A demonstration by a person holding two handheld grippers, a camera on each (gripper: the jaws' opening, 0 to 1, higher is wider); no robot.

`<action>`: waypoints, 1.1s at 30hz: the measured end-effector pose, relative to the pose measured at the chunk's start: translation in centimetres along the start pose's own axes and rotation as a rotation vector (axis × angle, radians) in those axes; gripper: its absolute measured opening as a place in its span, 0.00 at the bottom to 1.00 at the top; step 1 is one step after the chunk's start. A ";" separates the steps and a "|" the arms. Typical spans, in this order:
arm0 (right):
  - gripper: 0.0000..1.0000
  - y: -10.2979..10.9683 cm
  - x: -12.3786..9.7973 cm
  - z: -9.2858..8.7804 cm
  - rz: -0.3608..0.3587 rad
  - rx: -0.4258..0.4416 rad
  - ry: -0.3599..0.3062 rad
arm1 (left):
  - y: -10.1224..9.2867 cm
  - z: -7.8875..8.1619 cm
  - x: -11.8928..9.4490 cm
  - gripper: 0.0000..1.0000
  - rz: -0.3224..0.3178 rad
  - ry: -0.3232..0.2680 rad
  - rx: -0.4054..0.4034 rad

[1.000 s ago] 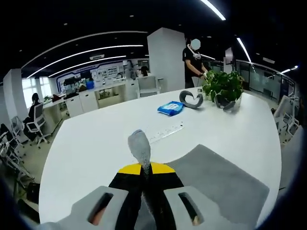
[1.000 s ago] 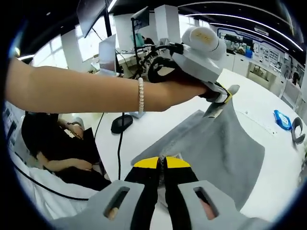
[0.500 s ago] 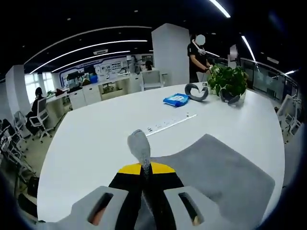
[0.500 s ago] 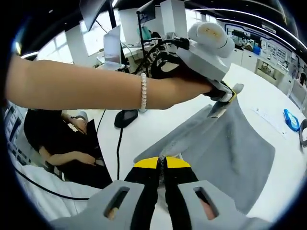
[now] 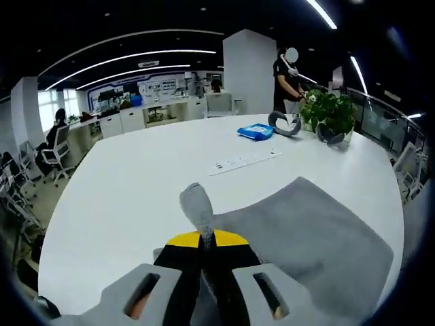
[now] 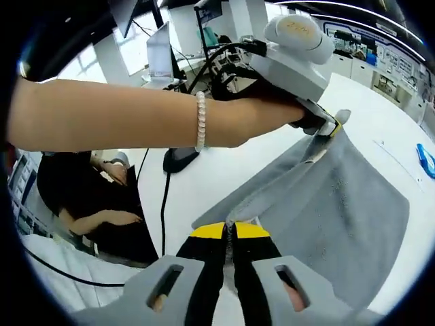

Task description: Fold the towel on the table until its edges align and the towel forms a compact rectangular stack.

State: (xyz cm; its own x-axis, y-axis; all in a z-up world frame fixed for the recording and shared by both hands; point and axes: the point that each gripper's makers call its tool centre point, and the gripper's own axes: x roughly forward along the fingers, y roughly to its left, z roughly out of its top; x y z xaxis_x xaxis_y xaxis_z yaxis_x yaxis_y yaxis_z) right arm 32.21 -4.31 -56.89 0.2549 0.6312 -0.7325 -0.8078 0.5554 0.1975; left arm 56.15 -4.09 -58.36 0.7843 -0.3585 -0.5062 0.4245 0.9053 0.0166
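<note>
Towel (image 5: 306,231) carried farther over table (image 5: 122,204); both grippers clamped on corners.

The towel (image 5: 306,231) is plain grey, no pattern, on a white table (image 5: 136,183). Both the left gripper (image 5: 202,238) and right gripper (image 6: 230,234) have black jaws tipped yellow on pale grey bodies. A blue packet (image 5: 255,131) lies near a green-leafed plant (image 5: 329,112), beside a white power strip (image 5: 245,161)

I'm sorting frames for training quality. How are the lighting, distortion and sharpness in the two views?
Left gripper view: even office light, ceiling strips bowed by the fisheye, gray towel and white table sharp. Right gripper view: bright windows wash out the top, the towel weave stays crisp, the forearm looms large.
</note>
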 end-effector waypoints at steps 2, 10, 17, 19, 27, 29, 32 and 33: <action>0.01 -0.2 0.6 -0.3 0.003 0.009 0.004 | 0.1 -0.5 0.1 0.05 -0.002 0.004 -0.005; 0.01 0.3 3.3 -1.2 0.022 0.016 0.013 | 0.8 -3.6 0.6 0.07 -0.004 0.052 -0.075; 0.01 0.5 4.4 -2.0 0.013 0.000 0.020 | 1.7 -4.7 0.4 0.12 -0.004 0.062 -0.135; 0.01 0.6 4.6 -2.2 0.014 0.001 0.020 | 2.0 -4.9 0.3 0.13 0.000 0.063 -0.148; 0.02 0.6 4.9 -2.6 -0.003 -0.013 0.025 | 2.7 -6.0 -0.2 0.13 0.017 0.067 -0.174; 0.02 0.7 4.9 -2.6 -0.008 -0.019 0.023 | 3.0 -6.2 -0.4 0.14 0.021 0.068 -0.178; 0.02 0.7 4.8 -2.4 -0.014 -0.024 0.017 | 3.4 -6.3 -0.6 0.14 0.029 0.065 -0.186; 0.02 0.7 4.9 -2.4 -0.016 -0.023 0.017 | 3.6 -6.3 -0.7 0.13 0.033 0.065 -0.188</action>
State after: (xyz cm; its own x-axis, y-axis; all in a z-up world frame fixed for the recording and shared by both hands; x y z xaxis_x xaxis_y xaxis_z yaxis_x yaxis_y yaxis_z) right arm 31.60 -2.12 -61.84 0.2588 0.6129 -0.7466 -0.8159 0.5524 0.1707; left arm 54.25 0.85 -63.39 0.7627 -0.3181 -0.5631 0.3025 0.9450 -0.1241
